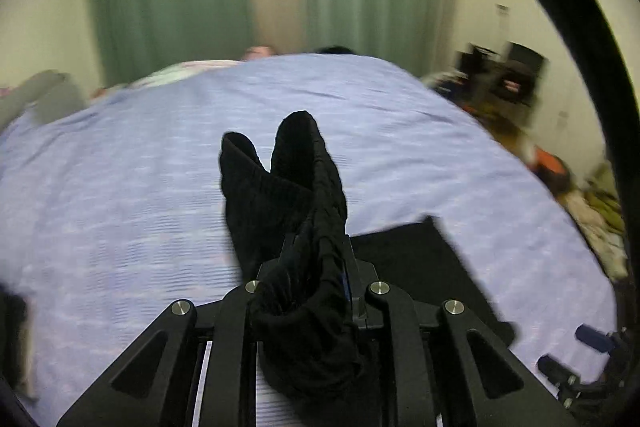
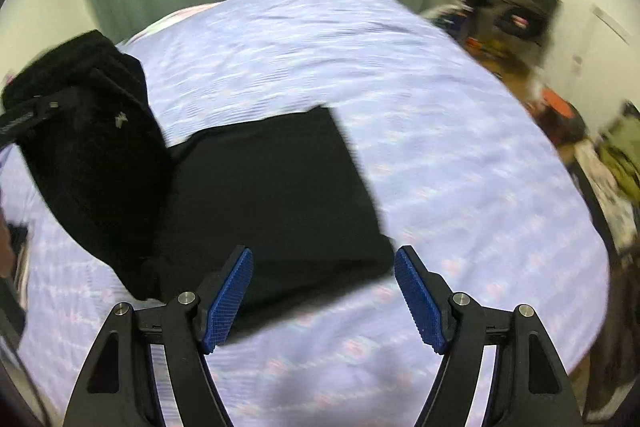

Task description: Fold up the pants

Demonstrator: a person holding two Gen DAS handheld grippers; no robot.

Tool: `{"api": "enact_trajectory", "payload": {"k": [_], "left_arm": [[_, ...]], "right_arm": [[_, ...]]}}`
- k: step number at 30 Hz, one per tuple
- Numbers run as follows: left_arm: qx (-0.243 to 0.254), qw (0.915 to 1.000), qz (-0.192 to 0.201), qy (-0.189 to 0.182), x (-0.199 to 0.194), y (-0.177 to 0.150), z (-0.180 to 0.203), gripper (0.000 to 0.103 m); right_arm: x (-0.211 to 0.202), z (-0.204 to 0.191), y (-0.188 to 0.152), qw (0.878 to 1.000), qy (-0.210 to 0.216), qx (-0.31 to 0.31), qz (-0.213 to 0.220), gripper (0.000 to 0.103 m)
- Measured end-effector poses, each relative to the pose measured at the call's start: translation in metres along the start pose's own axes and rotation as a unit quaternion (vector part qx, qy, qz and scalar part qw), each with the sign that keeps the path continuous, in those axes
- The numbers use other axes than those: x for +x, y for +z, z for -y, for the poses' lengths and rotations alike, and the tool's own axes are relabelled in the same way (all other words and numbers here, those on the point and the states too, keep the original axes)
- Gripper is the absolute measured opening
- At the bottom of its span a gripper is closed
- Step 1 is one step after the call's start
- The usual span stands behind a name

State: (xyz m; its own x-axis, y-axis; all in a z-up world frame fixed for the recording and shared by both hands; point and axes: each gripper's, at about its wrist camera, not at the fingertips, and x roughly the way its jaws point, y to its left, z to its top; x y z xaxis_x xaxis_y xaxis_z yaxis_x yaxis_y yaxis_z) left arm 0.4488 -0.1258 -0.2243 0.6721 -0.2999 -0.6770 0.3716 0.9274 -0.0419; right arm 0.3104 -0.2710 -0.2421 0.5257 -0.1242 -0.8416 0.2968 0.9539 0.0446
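Lavender bed cover (image 2: 400, 147) carries black pants (image 2: 272, 187). Left hand-held gripper (image 1: 316, 267) is clamped on bunched pants fabric, lifted. Right hand-held gripper (image 2: 324, 291) is wide apart, holding nothing.

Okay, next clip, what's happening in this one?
A person with a handheld claw in each hand is folding black pants on a bed with a lavender cover. The left claw is shut on a bunched end of the fabric and holds it lifted above the bed. The rest of the pants lies flat on the cover. The right claw is open and empty, above the near edge of that flat part. The fold is not finished yet.
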Motion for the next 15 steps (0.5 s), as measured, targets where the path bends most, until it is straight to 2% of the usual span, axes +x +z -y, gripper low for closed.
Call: {"api": "enact_trajectory", "payload": {"k": [3, 6, 8, 9, 11, 12, 13, 15], "left_arm": [[0.018, 0.9979, -0.032, -0.053, 0.036, 0.003, 0.049, 0.019], [0.033, 0.9909, -0.075, -0.106, 0.073, 0.001, 0.093, 0.021], [0.032, 0.9818, -0.104, -0.156, 0.084, -0.002, 0.112, 0.035], [0.029, 0.9752, -0.115, -0.186, 0.085, 0.0, 0.119, 0.049], [0.021, 0.9707, -0.11, -0.213, 0.069, 0.01, 0.123, 0.067], [0.014, 0.9731, -0.095, -0.21, 0.059, 0.014, 0.118, 0.083], [0.01, 0.9776, -0.081, -0.194, 0.049, 0.015, 0.111, 0.088], [0.008, 0.9822, -0.068, -0.175, 0.032, 0.014, 0.087, 0.088]], "right_arm": [[-0.013, 0.034, -0.014, 0.999, -0.019, 0.047, -0.001, 0.074], [-0.018, 0.056, -0.022, 0.997, -0.041, 0.07, -0.004, 0.074], [-0.022, 0.068, -0.027, 0.995, -0.056, 0.078, -0.005, 0.074], [-0.022, 0.071, -0.029, 0.995, -0.061, 0.081, -0.007, 0.074], [-0.023, 0.077, -0.033, 0.994, -0.061, 0.086, -0.011, 0.074], [-0.022, 0.079, -0.034, 0.994, -0.057, 0.091, -0.012, 0.074], [-0.021, 0.078, -0.034, 0.994, -0.05, 0.094, -0.013, 0.074], [-0.012, 0.078, -0.032, 0.995, -0.027, 0.097, -0.014, 0.074]]}}
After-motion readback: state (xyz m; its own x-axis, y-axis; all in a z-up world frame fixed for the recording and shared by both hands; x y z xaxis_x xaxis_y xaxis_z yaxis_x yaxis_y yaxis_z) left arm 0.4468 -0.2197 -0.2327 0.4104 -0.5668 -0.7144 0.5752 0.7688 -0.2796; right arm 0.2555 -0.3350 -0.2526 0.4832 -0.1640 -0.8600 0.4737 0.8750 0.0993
